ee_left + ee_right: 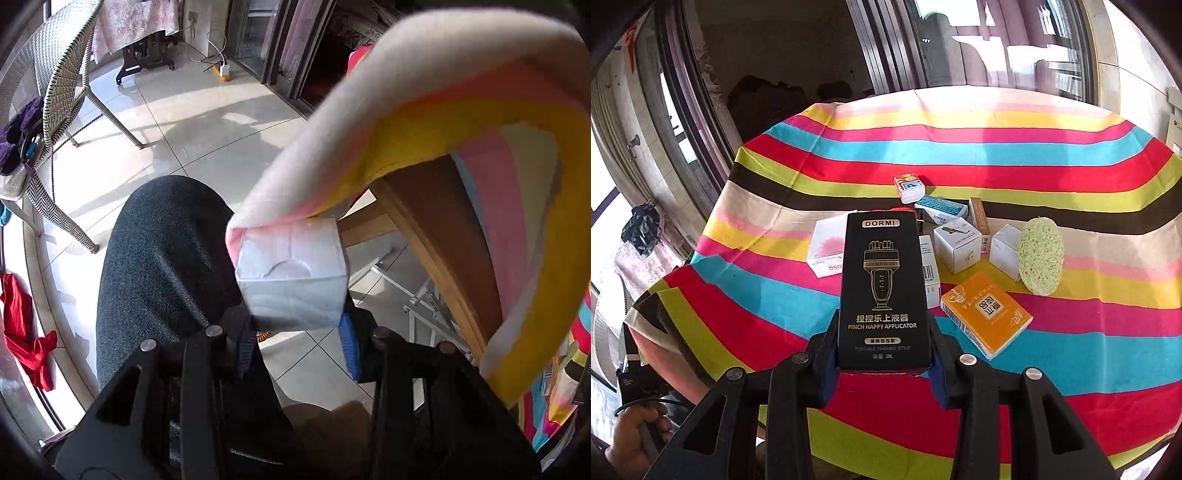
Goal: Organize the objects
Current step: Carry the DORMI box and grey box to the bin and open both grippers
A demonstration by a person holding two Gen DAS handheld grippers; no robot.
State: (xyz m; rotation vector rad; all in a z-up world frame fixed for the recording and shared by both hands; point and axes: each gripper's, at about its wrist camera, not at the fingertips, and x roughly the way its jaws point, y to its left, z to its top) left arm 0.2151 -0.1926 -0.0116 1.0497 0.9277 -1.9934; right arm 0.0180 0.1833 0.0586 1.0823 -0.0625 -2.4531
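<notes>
My left gripper [297,339] is shut on a small white box [291,280] and holds it beside the table, below the tabletop, under the hanging edge of the striped cloth [424,110]. My right gripper [884,365] is shut on a tall black DORMI box [884,291] and holds it upright above the striped tablecloth [960,155]. Behind it on the table lie an orange tissue pack [986,314], a green sponge [1041,256], several small white boxes [957,243] and a white packet [829,245].
In the left wrist view, a person's dark-trousered knee [162,258] is just left of the box, the wooden table edge [436,236] to the right. A wicker chair [62,74] stands on the tiled floor, with a red garment [26,328] at left.
</notes>
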